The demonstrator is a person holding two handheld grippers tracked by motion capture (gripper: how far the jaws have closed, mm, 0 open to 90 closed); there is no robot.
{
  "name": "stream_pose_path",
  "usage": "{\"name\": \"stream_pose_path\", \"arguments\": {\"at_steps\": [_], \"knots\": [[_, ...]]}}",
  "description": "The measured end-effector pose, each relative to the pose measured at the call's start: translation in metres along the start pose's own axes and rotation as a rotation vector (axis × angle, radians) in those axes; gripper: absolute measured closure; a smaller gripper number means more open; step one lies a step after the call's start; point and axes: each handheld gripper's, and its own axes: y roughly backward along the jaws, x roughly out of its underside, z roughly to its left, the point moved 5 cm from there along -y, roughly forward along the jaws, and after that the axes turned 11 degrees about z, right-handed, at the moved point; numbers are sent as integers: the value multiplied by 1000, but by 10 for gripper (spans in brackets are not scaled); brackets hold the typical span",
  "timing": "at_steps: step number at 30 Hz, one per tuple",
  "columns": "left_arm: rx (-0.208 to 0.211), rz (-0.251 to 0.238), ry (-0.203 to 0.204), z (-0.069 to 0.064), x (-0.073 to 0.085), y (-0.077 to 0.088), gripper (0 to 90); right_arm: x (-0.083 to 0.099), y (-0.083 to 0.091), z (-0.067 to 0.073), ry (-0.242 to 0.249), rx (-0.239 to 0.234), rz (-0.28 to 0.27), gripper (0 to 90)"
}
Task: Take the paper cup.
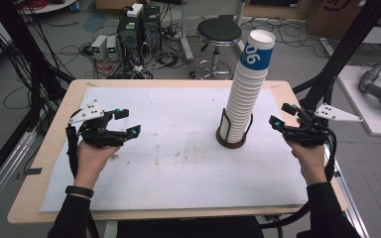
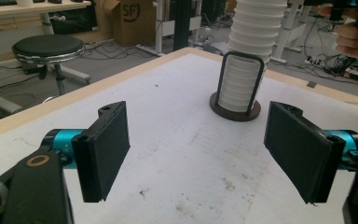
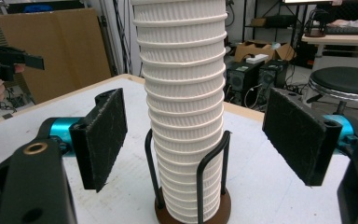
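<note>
Many stacked cups [image 3: 184, 107] stand just before the open right hand-held gripper [image 3: 193, 140].

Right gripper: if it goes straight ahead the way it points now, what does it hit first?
Most likely the tall stack of white ribbed paper cups in its black wire holder. In the right gripper view the stack stands centred between the open jaws of the right gripper, with nothing in front. Exact depth is unclear.
</note>
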Motion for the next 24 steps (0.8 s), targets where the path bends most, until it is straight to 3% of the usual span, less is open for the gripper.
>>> {"name": "stream_pose_path", "arguments": {"at_steps": [17, 24], "knots": [[7, -2, -1, -1, -1, -1, 221, -1, 3, 0, -5, -20, -22, 220], [13, -9, 3, -1, -2, 0, 209, -12, 1, 2, 24, -27, -25, 205]]}}
